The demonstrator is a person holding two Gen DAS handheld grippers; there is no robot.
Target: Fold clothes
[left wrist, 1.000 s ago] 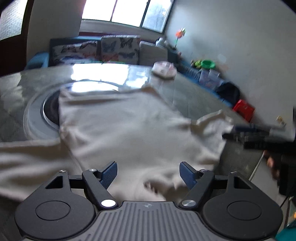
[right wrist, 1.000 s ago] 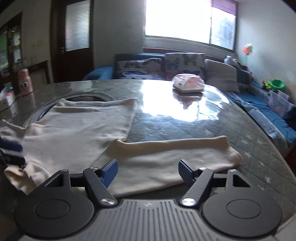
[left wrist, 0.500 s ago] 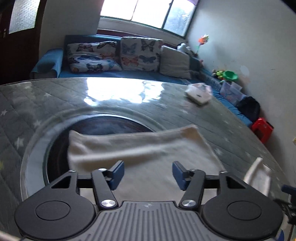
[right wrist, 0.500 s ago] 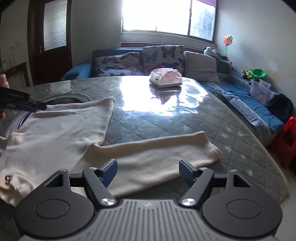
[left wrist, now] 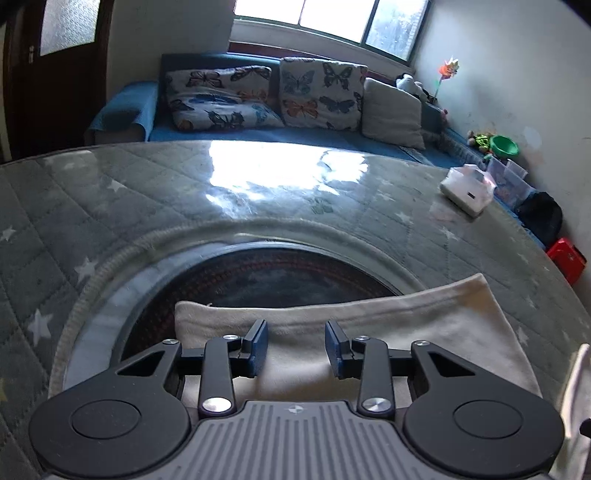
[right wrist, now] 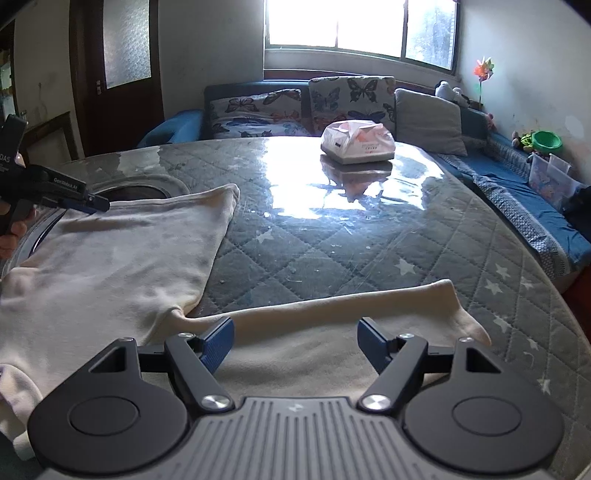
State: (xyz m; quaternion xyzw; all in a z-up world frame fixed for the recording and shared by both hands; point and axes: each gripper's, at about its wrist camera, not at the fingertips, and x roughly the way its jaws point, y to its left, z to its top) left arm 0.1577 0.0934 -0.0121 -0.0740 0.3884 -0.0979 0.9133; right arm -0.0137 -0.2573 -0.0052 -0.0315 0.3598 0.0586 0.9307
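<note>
Lying flat on the round quilted table, the cream long-sleeved top has its body spread toward the left of the right wrist view and one sleeve stretched out to the right, cuff near the table's edge. The hem edge of the top overlaps the dark circular inset in the table's middle. Left gripper: jaws parted with a moderate gap, nothing between the blue pads, poised just above the hem. In the right wrist view the same gripper enters from the left, a hand partly visible behind it, its tip at the far hem; whether it touches the cloth cannot be told. Right gripper: jaws spread wide, empty, positioned over the sleeve near where it joins the body. A tissue box sits on the far side of the table, well apart from the top. Beyond the table, a blue sofa with butterfly-print cushions stands under a bright window.
</note>
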